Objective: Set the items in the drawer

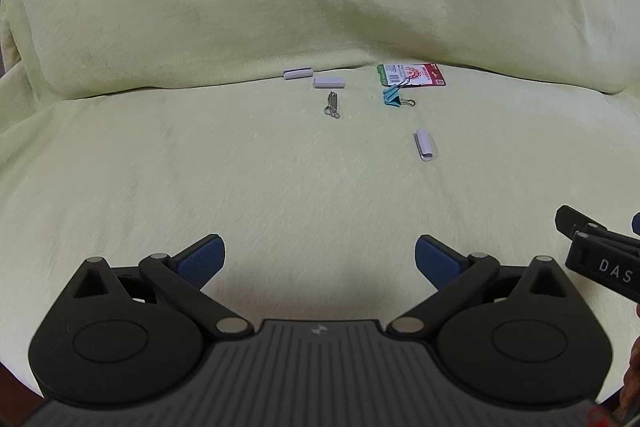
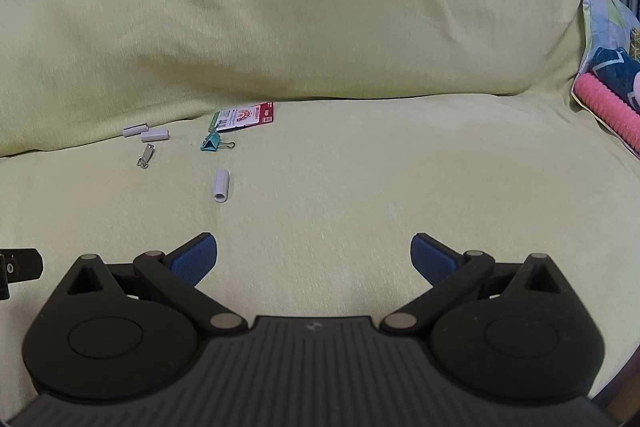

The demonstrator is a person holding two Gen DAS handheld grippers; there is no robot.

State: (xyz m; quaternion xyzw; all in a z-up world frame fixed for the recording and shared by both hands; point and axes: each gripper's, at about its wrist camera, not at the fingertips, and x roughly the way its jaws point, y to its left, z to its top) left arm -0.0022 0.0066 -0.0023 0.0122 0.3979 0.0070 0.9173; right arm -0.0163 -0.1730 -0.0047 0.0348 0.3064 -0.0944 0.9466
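No drawer shows in either view. On the pale green fabric-covered sofa seat [image 1: 200, 167] lie six small things: two short white plastic blocks [image 1: 298, 73] [image 1: 329, 82] touching near the backrest crease, a small silver metal clip on a ring [image 1: 331, 103] just at 6 o'clock of them, a red-and-green printed card [image 1: 412, 74] at their 3 o'clock, a teal binder clip [image 1: 394, 97] touching the card's near edge, and a white plastic tube [image 1: 424, 144] at 5 o'clock of that clip, nearest me. All lie loose on the seat; I judge whatever belongs in the drawer from this group remains to be carried. My left gripper [image 1: 320, 259] has its blue-padded fingers [image 1: 202, 259] spread wide, holding and touching nothing. My right gripper [image 2: 314, 257] is likewise spread wide and empty, hovering over bare fabric.
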